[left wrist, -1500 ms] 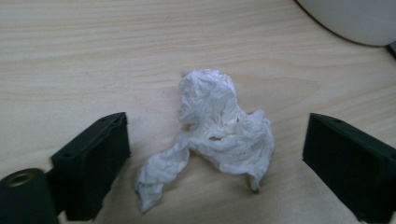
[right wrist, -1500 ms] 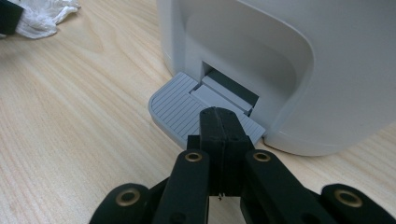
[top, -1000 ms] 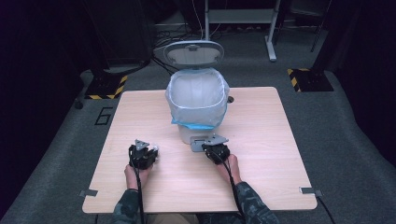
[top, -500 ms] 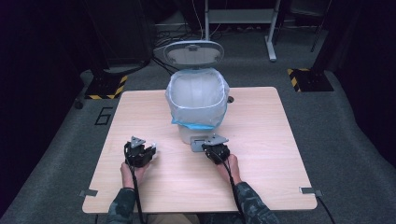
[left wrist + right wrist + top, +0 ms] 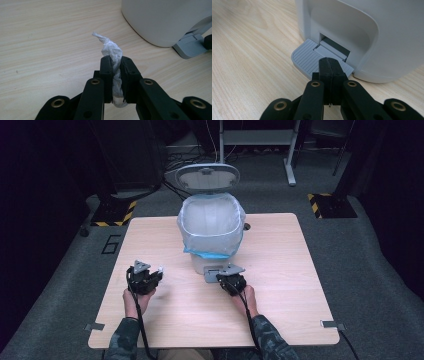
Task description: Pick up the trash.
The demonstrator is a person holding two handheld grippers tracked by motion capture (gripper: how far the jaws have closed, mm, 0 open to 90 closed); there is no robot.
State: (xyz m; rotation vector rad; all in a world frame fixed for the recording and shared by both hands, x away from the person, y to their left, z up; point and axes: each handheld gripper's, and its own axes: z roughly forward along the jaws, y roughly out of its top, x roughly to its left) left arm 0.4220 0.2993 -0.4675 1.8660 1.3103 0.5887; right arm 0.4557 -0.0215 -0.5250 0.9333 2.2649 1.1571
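A white pedal bin (image 5: 212, 232) is standing at about twelve o'clock on the wooden counter (image 5: 300, 270), its grey lid (image 5: 208, 176) tipped up and back and a translucent bag with a blue edge (image 5: 207, 253) folded over its rim. The grey ribbed pedal (image 5: 308, 58) is sticking out from the foot of the bin toward six o'clock.

The right gripper (image 5: 329, 67) is sitting with its jaws pressed fully together and nothing between them, their tips lying over the pedal; whether they are pressing on it cannot be told. In the high view this gripper (image 5: 227, 279) is lying just at six o'clock of the bin, right at the pedal.

The left gripper (image 5: 115, 65) is clamping a crumpled white tissue (image 5: 110, 48), whose twisted end is poking out past the jaw tips above the counter. In the high view it (image 5: 149, 276) is resting at about eight o'clock from the bin, apart from it, with the person's left hand (image 5: 135, 299) behind it.
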